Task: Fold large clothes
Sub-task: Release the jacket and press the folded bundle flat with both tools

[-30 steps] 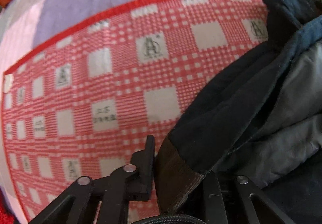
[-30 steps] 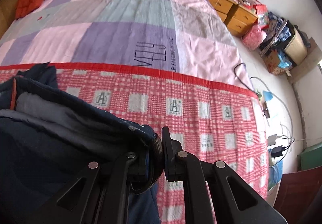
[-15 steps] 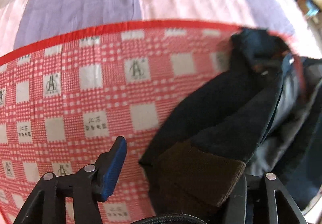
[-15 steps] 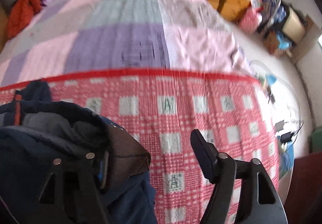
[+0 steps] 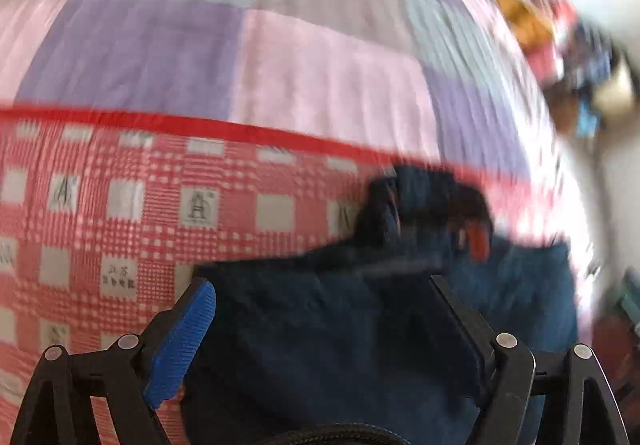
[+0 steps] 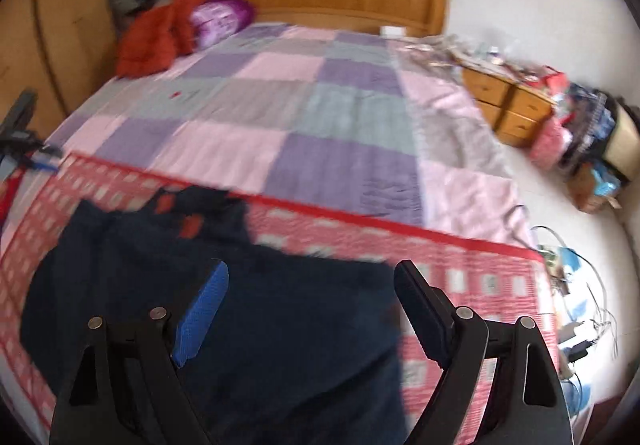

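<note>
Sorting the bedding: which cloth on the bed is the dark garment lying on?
The red-and-white checked cloth with the red border, nearest the camera; the dark blue garment does not lie on the pink-and-purple patchwork quilt beyond.

The dark navy garment lies in a bulky, roughly folded heap on the red-and-white checked sheet, near the sheet's red border. Its far end — a bunched part with small orange-red patches — reaches up to that border. In the left wrist view the cloth looks thick and padded, with soft creases across its top — motion blur hides finer detail. No sleeve can be made out apart from the body.
</note>
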